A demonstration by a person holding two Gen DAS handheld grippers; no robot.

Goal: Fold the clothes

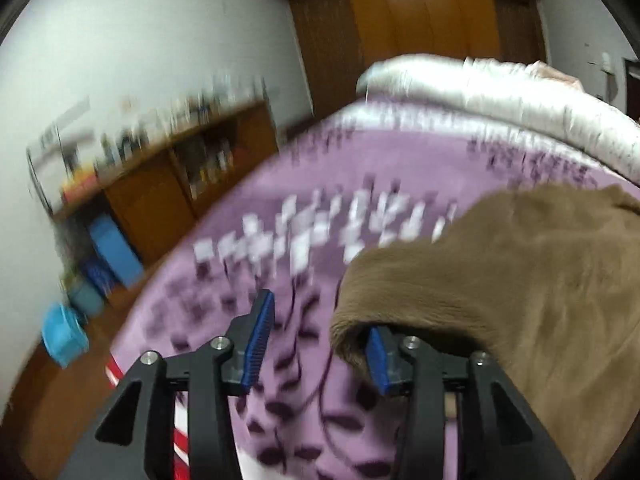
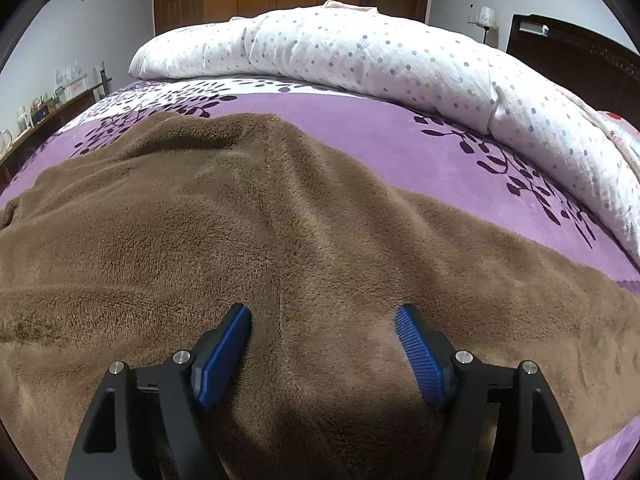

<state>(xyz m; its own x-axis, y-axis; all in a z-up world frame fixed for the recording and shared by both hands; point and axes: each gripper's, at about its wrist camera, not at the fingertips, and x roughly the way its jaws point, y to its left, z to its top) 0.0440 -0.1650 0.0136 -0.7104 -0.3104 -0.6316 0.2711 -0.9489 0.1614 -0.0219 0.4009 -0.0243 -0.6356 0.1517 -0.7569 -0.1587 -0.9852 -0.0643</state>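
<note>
A brown plush fleece garment [image 2: 280, 240] lies spread across the bed's purple floral blanket [image 2: 400, 136], its soft nap creased into long shallow ridges that run away from the near edge toward the far side. Its long axis seems to lie across the bed, left to right, though the fisheye bends everything.

The right tool [image 2: 323, 354] hangs low over the near middle of the cloth, its ribbed blue pads [image 2: 420, 356] spread wide with nothing between them but the fleece below; whether the tips press into the pile I cannot tell. The left tool [image 1: 320, 344] sits off the garment's left border, also spread apart. A rounded brown edge of the fleece droops over its right pad, half hiding it, while the other pad stands clear above the blanket. That view is smeared, so the tool looks to be swinging.

So the fabric lies right of the left tool and directly under the right one; the left is nearer a hem, the right nearer the bulk. Thick, limp and slippery-soft, the fleece would likely sag and bunch when lifted.

A white polka-dot duvet [image 2: 360, 52] is rolled along the far side.
</note>
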